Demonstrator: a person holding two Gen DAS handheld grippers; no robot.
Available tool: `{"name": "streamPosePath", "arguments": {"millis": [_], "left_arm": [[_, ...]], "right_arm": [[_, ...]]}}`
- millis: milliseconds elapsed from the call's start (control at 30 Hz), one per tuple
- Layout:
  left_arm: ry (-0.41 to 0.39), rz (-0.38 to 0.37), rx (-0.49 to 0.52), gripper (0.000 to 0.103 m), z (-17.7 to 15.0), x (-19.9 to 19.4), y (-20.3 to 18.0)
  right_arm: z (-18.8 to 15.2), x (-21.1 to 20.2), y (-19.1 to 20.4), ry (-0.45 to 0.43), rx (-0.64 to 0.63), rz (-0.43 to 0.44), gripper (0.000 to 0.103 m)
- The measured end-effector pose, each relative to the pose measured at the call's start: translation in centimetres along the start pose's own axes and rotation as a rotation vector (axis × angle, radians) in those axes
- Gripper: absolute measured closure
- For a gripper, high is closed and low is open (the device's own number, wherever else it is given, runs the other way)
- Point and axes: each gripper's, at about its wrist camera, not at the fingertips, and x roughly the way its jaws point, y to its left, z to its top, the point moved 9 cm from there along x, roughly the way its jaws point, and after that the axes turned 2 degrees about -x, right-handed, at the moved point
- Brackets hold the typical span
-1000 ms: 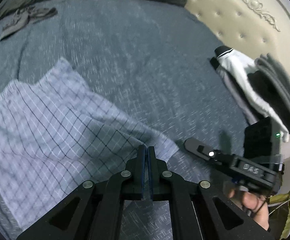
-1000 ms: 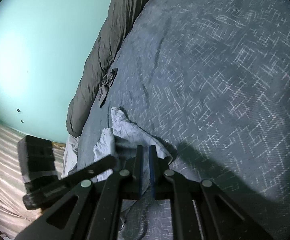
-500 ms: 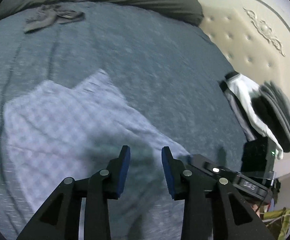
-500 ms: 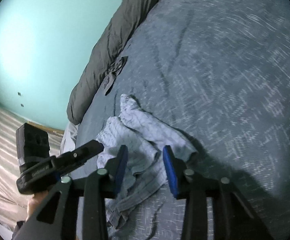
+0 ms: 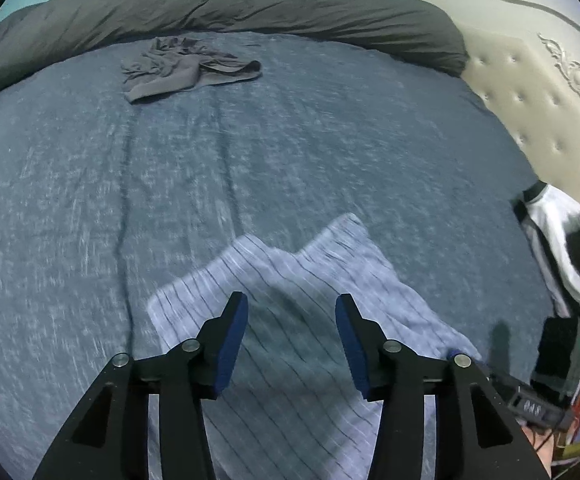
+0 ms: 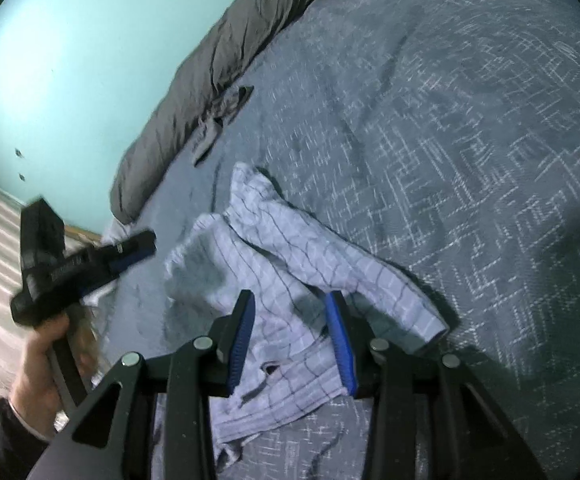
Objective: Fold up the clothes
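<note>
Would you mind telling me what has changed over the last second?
Both grippers, shut on the checked garment a second ago, have let it go: the left gripper and right gripper now stand open above it, pulled back. The garment lies loose on the bed. The grey cloth by the duvet and the stacked clothes stayed put.

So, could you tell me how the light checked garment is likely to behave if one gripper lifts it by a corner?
Probably floppy: the checked garment already lies rumpled in soft folds. It looks thin, so likely light. It would probably drape and unfold rather than keep shape.
</note>
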Motion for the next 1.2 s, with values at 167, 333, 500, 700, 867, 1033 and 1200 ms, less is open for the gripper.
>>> {"name": "streamPosePath", "arguments": {"millis": [167, 333, 500, 700, 867, 1033, 1200], "left_arm": [[0.016, 0.023, 0.004, 0.053, 1.4, 2.2, 0.8], [0.033, 0.037, -0.030, 0.053, 2.2, 4.6, 1.6], [0.040, 0.046, -0.054, 0.053, 2.8, 5.9, 2.5], [0.042, 0.054, -0.053, 0.053, 3.1, 6.6, 2.9], [0.044, 0.052, -0.036, 0.055, 3.2, 6.8, 2.6], [0.041, 0.054, -0.023, 0.090, 3.1, 6.7, 2.2], [0.038, 0.047, 0.003, 0.101, 3.0, 6.4, 1.7]], "right_arm": [[-0.5, 0.6, 0.2, 0.010, -0.039, -0.017, 0.072], [-0.7, 0.5, 0.1, 0.010, -0.065, -0.032, 0.087], [-0.6, 0.5, -0.2, 0.008, -0.069, -0.028, 0.096], [-0.5, 0.9, 0.0, 0.007, -0.074, -0.020, 0.101], [-0.4, 0.9, 0.2, 0.005, -0.075, -0.011, 0.101], [-0.4, 1.0, 0.5, 0.005, -0.082, -0.006, 0.101], [-0.3, 0.8, 0.4, -0.002, -0.075, -0.006, 0.101]]}}
